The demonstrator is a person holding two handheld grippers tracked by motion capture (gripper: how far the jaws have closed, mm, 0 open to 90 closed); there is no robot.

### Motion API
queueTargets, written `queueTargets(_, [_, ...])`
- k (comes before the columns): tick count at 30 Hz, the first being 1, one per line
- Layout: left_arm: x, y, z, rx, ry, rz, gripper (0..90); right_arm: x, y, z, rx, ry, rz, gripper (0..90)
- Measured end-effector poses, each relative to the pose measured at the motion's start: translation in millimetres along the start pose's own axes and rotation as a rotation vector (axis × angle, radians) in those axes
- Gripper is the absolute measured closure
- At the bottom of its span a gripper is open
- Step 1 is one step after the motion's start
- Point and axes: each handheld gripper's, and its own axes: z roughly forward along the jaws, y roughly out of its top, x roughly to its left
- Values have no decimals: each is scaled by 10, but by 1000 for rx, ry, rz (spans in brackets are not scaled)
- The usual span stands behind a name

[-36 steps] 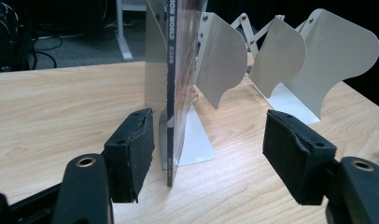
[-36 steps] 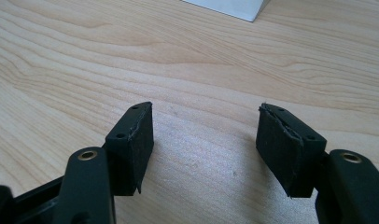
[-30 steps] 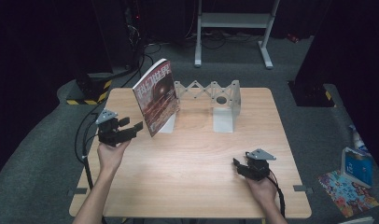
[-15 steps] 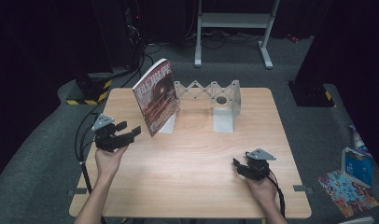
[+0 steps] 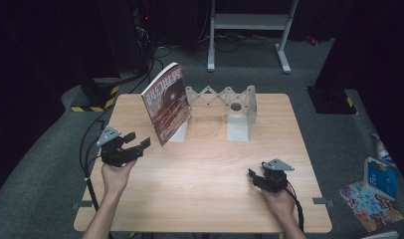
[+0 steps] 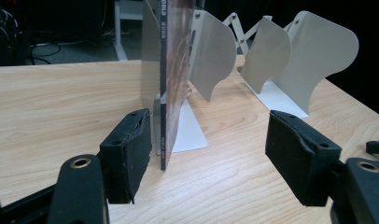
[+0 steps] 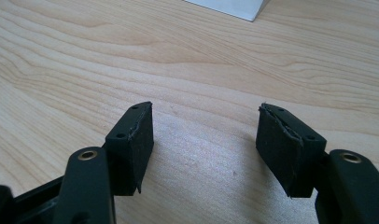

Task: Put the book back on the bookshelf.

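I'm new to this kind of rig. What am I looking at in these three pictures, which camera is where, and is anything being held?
A person at a light wooden table holds a black two-jaw tool in each hand. The high view looks down from above: the left gripper shows at its left, the right gripper at its right. The other two pictures come from cameras riding on each gripper, looking along its black padded jaws.

On the table stands a thin magazine with a dark red cover, propped upright against a white metal expanding bookend rack.

The left gripper's jaws stand wide open just before the magazine's spine, not squeezing it. The right gripper is open over bare wood. Nothing is held.
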Motion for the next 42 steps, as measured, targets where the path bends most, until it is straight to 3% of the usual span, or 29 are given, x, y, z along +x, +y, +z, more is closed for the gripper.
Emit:
queueTargets(3, [-19,-39,-7,1,12,6,321,-1,2,0,2,0,-1,368])
queueTargets(8, [-44,-106,-14,6,1,-5,323,-2,3,1,2,0,-3,368])
queueTargets(17, [-126,-179,-5,21,-7,13,324,0,4,0,3,0,-1,368])
queueTargets(34, [-249,-351,70,51,-68,-3,337,0,5,-1,4,-1,-2,369])
queueTargets(42, [-358,-405,159,69,-92,12,348,0,5,-1,4,-2,-2,369])
